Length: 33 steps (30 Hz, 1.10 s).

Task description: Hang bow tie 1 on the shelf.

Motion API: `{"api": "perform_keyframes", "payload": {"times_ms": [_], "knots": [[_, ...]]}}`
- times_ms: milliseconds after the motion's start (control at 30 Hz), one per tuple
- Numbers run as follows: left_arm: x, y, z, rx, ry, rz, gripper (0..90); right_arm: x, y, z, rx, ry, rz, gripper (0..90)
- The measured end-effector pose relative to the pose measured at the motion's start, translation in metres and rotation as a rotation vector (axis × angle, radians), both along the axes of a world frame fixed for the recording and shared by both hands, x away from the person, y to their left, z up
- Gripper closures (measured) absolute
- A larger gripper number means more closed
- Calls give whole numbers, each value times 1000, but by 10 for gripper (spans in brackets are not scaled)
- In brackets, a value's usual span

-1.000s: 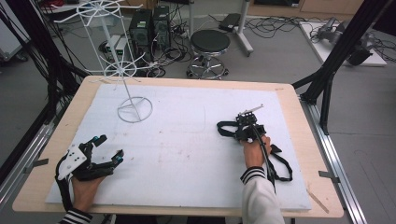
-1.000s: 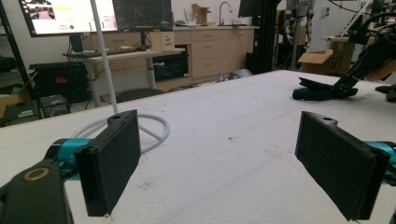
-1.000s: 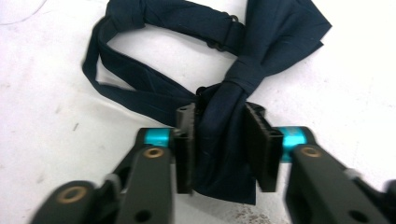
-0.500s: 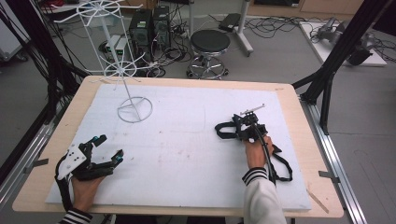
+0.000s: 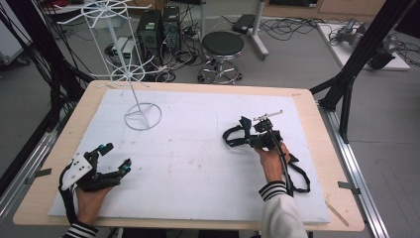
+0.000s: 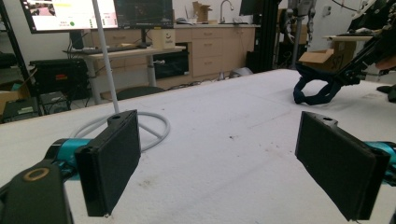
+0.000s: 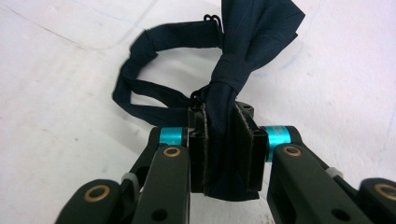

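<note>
A dark navy bow tie (image 7: 252, 42) with a looped strap lies on the white board at the right of the table. My right gripper (image 7: 226, 140) is shut on its knotted middle. Its jaws have just been closing, and the cloth is pressed between the pads (image 7: 247, 149). In the high view the right gripper (image 5: 252, 141) holds the bow tie (image 5: 235, 138), whose strap loops out to the left. My left gripper (image 5: 117, 156) rests at the front left, open, with nothing between its jaws. The left gripper (image 6: 224, 154) looks across the board toward the far bow tie (image 6: 317, 88).
A white wire rack (image 5: 142, 116) on a ring base stands at the back left of the white board (image 5: 173, 168); its ring (image 6: 156, 128) lies ahead of the left jaws. A black cable (image 5: 297, 173) trails from the right gripper. A stool (image 5: 223, 47) stands beyond the table.
The right gripper has edged slightly left with the bow tie, and the strap loop has shifted with it. The left gripper has kept still.
</note>
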State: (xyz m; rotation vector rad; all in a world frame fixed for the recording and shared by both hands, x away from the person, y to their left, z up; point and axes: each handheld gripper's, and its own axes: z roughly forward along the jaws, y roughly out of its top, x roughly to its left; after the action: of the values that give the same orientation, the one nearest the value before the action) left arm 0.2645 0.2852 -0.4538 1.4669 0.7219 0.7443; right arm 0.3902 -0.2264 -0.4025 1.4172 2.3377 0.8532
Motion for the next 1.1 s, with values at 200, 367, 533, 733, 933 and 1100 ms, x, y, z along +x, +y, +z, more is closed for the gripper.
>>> {"api": "perform_keyframes", "payload": {"times_ms": [200, 367, 533, 733, 933, 1100], "knots": [[4, 1, 1, 1, 34, -35, 137, -4, 2, 6, 87, -53, 85, 771], [7, 1, 3, 3, 68, -76, 134, -6, 7, 10, 137, -97, 173, 771], [10, -3, 9, 23, 97, -129, 133, -10, 11, 15, 224, -136, 253, 771], [18, -8, 25, 55, 116, -188, 131, -15, 14, 21, 284, -186, 347, 770], [24, -14, 42, 80, 119, -239, 131, -22, 19, 27, 310, -234, 430, 769], [31, -20, 56, 89, 124, -297, 131, -28, 22, 31, 295, -279, 508, 769]]}}
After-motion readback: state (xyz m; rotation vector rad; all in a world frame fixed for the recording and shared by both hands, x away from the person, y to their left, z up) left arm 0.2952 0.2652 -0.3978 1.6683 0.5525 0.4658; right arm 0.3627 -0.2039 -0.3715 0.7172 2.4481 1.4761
